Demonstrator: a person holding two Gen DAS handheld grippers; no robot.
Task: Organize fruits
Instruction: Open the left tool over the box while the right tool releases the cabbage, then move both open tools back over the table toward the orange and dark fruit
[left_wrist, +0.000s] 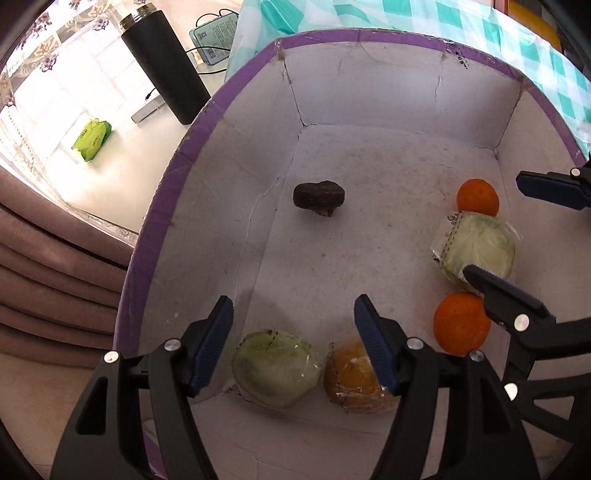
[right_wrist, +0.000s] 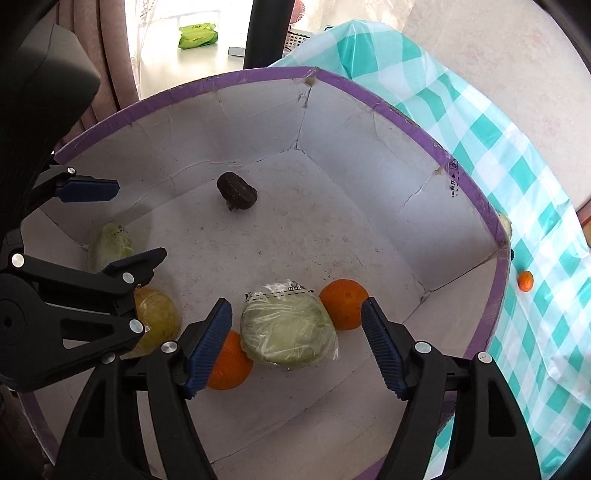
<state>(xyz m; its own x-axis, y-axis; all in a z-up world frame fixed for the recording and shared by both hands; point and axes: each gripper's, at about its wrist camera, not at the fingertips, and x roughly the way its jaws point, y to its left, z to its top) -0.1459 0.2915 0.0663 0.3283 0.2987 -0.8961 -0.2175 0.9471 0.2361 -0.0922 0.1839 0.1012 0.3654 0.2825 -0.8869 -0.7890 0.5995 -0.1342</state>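
Inside, the purple-rimmed box (left_wrist: 369, 35) holds wrapped fruits, oranges (left_wrist: 477, 196) and a dark lump (left_wrist: 318, 197); both jaws released.

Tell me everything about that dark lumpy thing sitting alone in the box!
The dark lumpy thing is blackish-brown with a rough, wrinkled skin and a paler stubby bit underneath. It looks dried up; what it is cannot be told. It rests on the white floor of the purple-rimmed cardboard box, toward the far corner, touching only the floor. Neither hand-held gripper is near it.

The box (right_wrist: 369, 99) holds two oranges (right_wrist: 343, 302), two green wrapped fruits (right_wrist: 288, 328), one yellow wrapped fruit (right_wrist: 159, 317), one dark lump (right_wrist: 236, 195).
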